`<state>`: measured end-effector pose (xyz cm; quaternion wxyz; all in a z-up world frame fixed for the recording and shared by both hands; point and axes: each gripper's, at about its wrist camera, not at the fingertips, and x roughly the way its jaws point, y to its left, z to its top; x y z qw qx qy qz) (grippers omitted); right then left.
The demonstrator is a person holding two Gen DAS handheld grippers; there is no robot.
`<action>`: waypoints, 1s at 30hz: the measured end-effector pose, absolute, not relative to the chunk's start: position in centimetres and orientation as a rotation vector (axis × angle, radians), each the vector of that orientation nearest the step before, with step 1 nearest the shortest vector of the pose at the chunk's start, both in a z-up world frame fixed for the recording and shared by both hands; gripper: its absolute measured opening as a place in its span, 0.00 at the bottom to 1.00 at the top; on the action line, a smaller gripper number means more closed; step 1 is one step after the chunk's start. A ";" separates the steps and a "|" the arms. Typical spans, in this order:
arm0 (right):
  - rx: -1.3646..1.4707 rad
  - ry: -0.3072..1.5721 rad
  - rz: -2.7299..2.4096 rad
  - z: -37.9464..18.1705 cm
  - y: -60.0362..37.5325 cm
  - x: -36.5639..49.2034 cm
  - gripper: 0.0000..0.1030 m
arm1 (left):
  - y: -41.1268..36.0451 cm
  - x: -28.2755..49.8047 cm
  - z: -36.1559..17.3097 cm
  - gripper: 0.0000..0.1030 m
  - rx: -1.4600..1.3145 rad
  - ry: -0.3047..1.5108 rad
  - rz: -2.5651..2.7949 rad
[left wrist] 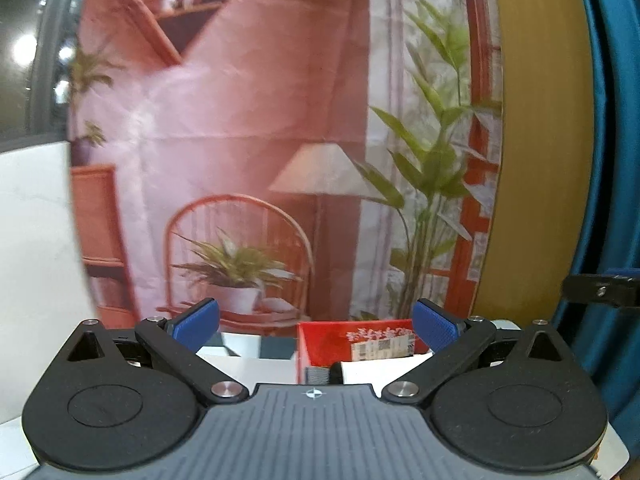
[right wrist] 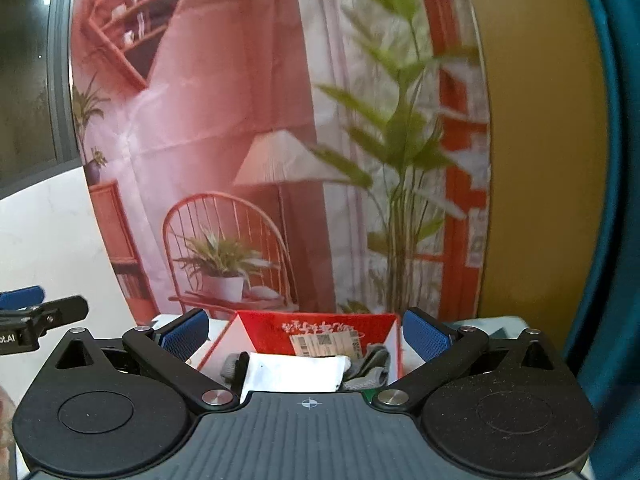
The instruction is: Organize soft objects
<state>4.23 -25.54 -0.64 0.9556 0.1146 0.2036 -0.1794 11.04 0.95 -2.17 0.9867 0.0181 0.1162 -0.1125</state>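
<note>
The black left gripper [left wrist: 316, 322] with blue pads holds its jaws spread wide, nothing between them. The matching right gripper [right wrist: 306, 330] is likewise spread and empty. Both point slightly downward.

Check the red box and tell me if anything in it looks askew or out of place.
Nothing stands out. The red box sits upright and open, with a white packet and grey fabric inside it. Nothing visible has spilled beside it.

Ahead of me hung a printed backdrop [left wrist: 248, 128] picturing a pink room with shelves, a lamp, a rattan chair and leafy plants. Right of it ran a mustard panel [left wrist: 540, 140], then a teal curtain [left wrist: 616, 160]. To the left I saw a white wall [right wrist: 48, 232] and a dark window [right wrist: 28, 80].
</note>
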 end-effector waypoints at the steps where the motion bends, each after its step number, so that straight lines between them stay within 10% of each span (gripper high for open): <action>1: 0.219 0.397 -0.375 0.4 -24.7 3.4 1.00 | 1.2 10.0 -1.5 1.00 0.028 0.228 -0.220; 30: 0.139 0.335 -0.406 6.2 -15.8 -6.0 1.00 | 0.4 -1.5 1.5 1.00 0.070 0.144 -0.160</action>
